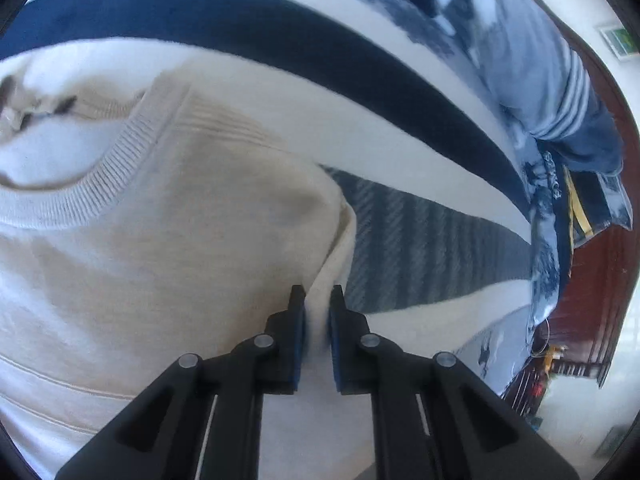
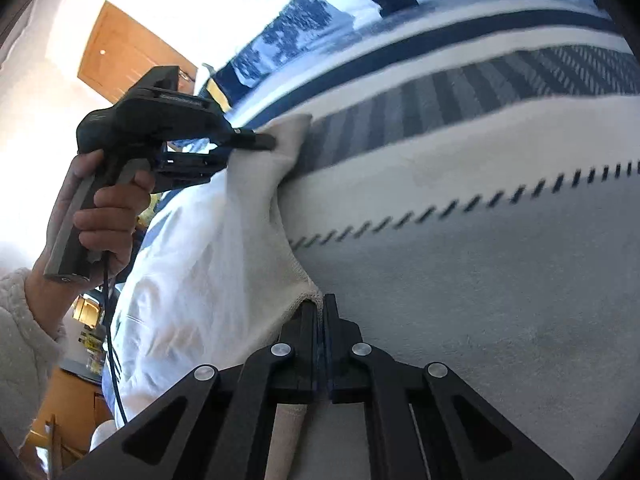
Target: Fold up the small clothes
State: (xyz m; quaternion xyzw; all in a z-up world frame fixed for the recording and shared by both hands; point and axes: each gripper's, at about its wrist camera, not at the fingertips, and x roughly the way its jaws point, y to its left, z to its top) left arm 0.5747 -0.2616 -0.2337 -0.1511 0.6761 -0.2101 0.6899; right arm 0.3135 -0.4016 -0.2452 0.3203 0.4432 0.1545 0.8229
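A cream knit sweater [image 1: 180, 220] with a ribbed round collar [image 1: 80, 200] lies on a striped bedspread [image 1: 400, 128]. My left gripper [image 1: 318, 292] is shut on the sweater's right edge, and cream fabric shows between its blue pads. In the right wrist view that same left gripper [image 2: 272, 142] pinches a raised corner of the sweater [image 2: 224, 248], held by a person's hand [image 2: 108, 216]. My right gripper [image 2: 318, 304] is shut on the sweater's stitched hem corner, close above the bedspread [image 2: 480, 280].
Blue and white striped pillows or bedding [image 1: 540, 80] are heaped at the far right of the bed. A dark red wooden bed frame [image 1: 592, 280] runs behind them. A wooden door [image 2: 120, 56] stands at the left, beyond a fluffy white sleeve [image 2: 24, 320].
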